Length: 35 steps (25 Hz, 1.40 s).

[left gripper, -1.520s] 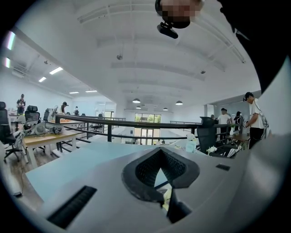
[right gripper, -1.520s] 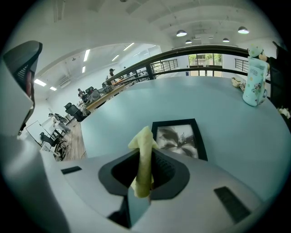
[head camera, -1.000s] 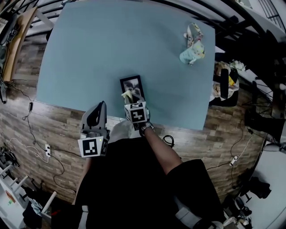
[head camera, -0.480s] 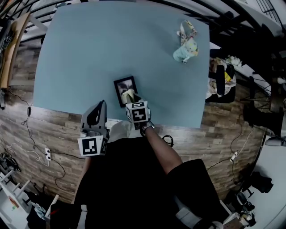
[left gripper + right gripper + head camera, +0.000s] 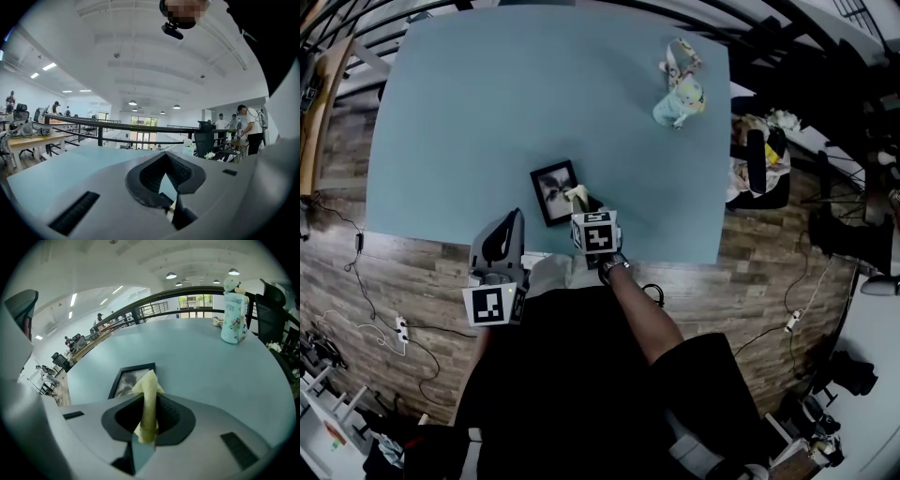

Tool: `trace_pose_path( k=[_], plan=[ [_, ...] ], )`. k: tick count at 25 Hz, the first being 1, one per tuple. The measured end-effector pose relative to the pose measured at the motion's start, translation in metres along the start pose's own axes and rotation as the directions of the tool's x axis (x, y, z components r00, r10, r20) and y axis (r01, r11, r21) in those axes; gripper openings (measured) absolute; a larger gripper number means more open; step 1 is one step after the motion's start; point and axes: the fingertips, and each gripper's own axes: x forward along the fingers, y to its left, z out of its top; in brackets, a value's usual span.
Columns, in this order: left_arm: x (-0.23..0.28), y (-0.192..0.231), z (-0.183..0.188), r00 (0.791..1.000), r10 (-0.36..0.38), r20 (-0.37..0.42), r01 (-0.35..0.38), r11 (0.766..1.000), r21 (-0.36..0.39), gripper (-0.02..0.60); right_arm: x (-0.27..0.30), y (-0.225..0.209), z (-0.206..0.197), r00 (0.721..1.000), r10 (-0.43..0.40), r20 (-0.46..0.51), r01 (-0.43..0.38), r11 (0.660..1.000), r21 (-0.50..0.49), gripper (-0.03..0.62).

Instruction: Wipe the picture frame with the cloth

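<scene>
in the head view, a small black-rimmed picture frame [image 5: 553,190] lies flat near the front edge of a light blue table [image 5: 487,103], close to the person so both tools can reach it. the right gripper [image 5: 579,201] is over the frame's right side, with a pale yellow cloth [image 5: 574,194] at its tip touching or just above the frame, which suits a wiping stroke. the left gripper [image 5: 510,225] hangs off the table's edge, apart from the frame, seemingly idle. a pale patterned bottle [image 5: 678,101] stands well apart at the far right. in the left gripper view, the jaws meet at their tips with nothing between them, pointing across the table. in the right gripper view, the jaws are clamped on a rolled strip of the cloth [image 5: 147,404], whose free end sticks out ahead as the wiping pad, just over the frame [image 5: 124,380]; the wiping looks under way.
</scene>
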Motion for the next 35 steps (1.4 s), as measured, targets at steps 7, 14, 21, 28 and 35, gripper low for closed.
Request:
trace_pose_path(
  k=[7,14,21,28,35],
  plan=[
    [-0.002,-0.001,-0.002,1.0,-0.009,-0.003,0.009,1.0,0.002,-0.003,-0.007,-0.013,0.005,0.999,-0.028,0.027,0.027,0.999,0.023,0.058],
    [-0.02,0.005,-0.003,1.0,0.004,0.004,-0.004,1.0,0.005,-0.003,-0.015,0.006,0.004,0.998,-0.01,0.055,0.009,1.0,0.018,0.058],
    [-0.043,0.016,-0.002,0.999,0.024,0.024,-0.025,1.0,0.011,-0.003,-0.013,0.047,-0.006,0.998,0.041,0.048,-0.039,0.999,-0.034,0.058],
    [-0.06,0.03,-0.002,0.998,0.049,0.033,-0.049,0.999,0.003,-0.003,-0.007,0.084,-0.014,0.996,0.086,0.034,-0.084,0.993,-0.079,0.058],
    [-0.067,0.033,-0.005,0.998,0.052,0.02,-0.052,0.999,0.011,-0.003,-0.003,0.101,-0.023,0.994,0.109,0.016,-0.107,0.99,-0.093,0.058]
  ],
)
